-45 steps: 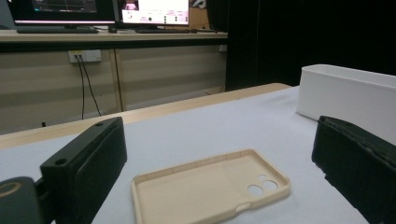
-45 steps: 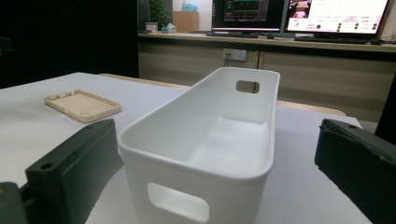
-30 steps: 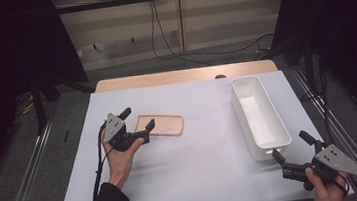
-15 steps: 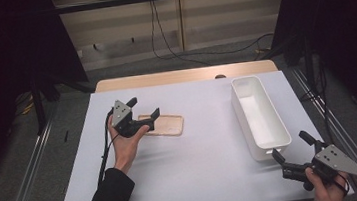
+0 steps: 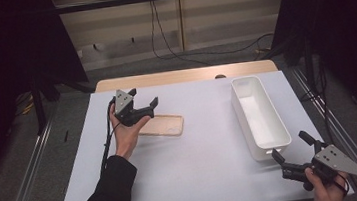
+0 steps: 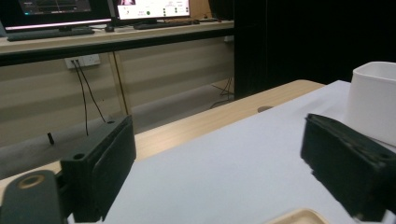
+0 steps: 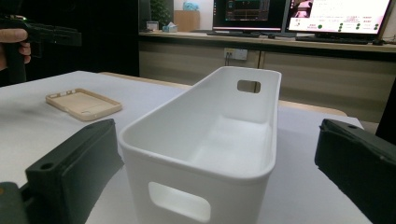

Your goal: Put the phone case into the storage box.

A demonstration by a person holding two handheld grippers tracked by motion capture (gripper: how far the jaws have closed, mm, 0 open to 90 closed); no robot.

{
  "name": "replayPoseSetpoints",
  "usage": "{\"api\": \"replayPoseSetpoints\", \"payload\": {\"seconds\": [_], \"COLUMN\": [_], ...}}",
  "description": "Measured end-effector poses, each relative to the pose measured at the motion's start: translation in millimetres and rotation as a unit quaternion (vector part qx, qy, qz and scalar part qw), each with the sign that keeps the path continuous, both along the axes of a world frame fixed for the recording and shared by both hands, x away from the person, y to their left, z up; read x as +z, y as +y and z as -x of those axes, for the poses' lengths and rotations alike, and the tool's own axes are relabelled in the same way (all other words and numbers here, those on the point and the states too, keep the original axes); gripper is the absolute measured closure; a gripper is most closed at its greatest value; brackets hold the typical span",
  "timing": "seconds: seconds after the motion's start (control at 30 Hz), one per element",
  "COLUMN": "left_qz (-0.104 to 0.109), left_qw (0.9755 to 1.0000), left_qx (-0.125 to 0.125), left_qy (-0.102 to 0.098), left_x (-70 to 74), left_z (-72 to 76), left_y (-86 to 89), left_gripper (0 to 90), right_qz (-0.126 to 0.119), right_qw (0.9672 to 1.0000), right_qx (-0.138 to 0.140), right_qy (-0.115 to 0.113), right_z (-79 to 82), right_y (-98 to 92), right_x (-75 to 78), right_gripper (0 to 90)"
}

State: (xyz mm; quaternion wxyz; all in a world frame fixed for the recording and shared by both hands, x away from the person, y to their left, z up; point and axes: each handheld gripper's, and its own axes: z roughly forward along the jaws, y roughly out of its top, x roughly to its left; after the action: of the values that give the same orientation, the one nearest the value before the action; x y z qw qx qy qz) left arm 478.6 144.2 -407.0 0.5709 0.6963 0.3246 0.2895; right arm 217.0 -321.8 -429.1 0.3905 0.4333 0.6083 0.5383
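— Jaws on my left gripper have just been closing a little but stand wide, nothing between them, above the phone case's near end.

— I'd drop lower and straddle its edge. Right gripper gapes, empty, by the white bin, low and level.

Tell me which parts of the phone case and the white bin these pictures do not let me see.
- Phone case: high view, its left end is hidden behind the left claw; left gripper view, the bottom edge cuts off all but one corner.
- White bin: right gripper view, the bottom edge cuts off its near wall; left gripper view, the right edge cuts it.
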Motion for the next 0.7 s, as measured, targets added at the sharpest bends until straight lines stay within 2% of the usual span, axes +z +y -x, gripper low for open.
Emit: {"api": "replayPoseSetpoints", "payload": {"seconds": [0.2, 0.37, 0.4, 0.53, 0.57, 0.7], "left_qz": [-0.005, -0.010, -0.010, -0.012, -0.025, -0.029], "left_qw": [0.9999, 0.9999, 0.9999, 0.9999, 0.9996, 0.9995], "left_qx": [0.009, -0.003, -0.004, -0.008, -0.010, -0.013], "left_qy": [-0.004, 0.001, 0.001, 0.003, 0.002, 0.003], "left_x": [-2.6, -4.0, -4.3, -4.6, -4.9, -5.8], "left_z": [-7.1, -8.9, -9.0, -9.3, -9.5, -10.5], "left_y": [5.1, 4.1, 2.8, 0.7, -1.1, -2.8], "left_gripper": [30.1, 45.8, 51.6, 62.3, 65.7, 72.9], "right_qz": [0.001, 0.001, 0.001, 0.001, 0.001, 0.001], "right_qw": [1.0000, 1.0000, 1.0000, 1.0000, 1.0000, 1.0000], "right_qx": [0.000, -0.002, -0.003, -0.002, -0.002, -0.002], "right_qy": [0.001, 0.000, 0.000, 0.000, 0.000, 0.001], "right_z": [0.6, 0.7, 0.8, 1.3, 1.5, 1.9], "right_y": [0.0, -0.4, -0.4, -0.6, -0.7, -1.0], "right_x": [0.0, -0.1, -0.1, 0.0, 0.0, -0.1], "right_gripper": [0.0, 0.0, 0.0, 0.0, 0.0, 0.0]}}
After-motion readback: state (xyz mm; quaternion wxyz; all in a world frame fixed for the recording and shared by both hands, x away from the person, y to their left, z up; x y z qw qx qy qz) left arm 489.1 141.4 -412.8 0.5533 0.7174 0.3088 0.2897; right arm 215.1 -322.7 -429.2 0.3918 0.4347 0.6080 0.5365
